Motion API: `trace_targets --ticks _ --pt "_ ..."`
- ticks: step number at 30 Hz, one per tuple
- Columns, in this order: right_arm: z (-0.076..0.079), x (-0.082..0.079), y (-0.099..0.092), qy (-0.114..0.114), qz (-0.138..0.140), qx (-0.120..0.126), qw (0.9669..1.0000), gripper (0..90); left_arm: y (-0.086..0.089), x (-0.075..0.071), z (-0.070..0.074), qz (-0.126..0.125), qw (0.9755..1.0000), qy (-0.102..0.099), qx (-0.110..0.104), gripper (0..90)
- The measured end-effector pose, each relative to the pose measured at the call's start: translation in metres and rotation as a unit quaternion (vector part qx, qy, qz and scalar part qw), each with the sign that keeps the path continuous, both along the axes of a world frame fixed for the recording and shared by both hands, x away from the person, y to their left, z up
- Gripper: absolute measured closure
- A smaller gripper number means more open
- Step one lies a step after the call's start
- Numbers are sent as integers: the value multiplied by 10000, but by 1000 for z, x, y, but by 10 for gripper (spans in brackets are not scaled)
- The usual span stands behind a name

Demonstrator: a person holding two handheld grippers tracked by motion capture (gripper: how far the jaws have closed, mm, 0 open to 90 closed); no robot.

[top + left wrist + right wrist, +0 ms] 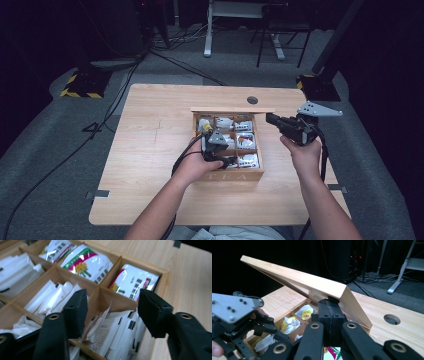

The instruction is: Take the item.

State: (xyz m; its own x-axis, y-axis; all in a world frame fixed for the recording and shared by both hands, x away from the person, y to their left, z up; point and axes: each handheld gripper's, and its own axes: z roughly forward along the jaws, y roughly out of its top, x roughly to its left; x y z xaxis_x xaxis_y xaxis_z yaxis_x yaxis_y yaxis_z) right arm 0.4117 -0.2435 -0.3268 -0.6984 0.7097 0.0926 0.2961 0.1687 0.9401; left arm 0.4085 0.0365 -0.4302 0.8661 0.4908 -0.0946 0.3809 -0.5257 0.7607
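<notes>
Wooden tea box point(227, 175), lid point(312, 285) raised, compartments holding sachets point(87, 263)

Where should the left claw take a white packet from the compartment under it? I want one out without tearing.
Grip the upper edge of the white packets, coming straight down from above. They stand on edge, tops exposed, wooden dividers walling the sides. The left claw hangs open over them.

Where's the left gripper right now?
In the high view the left gripper hangs over the left column of the open wooden tea box at mid-table. Its own view shows the jaws open above white tea packets in a near compartment.
</notes>
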Motion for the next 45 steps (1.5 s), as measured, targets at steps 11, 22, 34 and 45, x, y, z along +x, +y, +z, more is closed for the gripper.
trace_targets --ticks 11,22,34,45 --pt "0 0 0 -13 -2 -12 10000 898 -6 2 -10 159 9983 166 532 621" --pt "0 -1 0 10 26 4 10000 898 -7 3 -13 64 9980 345 521 807" --pt "0 -1 0 14 28 9 10000 898 -4 2 -7 2 9985 278 472 900" --pt "0 0 -1 -7 40 5 10000 898 1 -1 11 -19 9998 94 198 900"
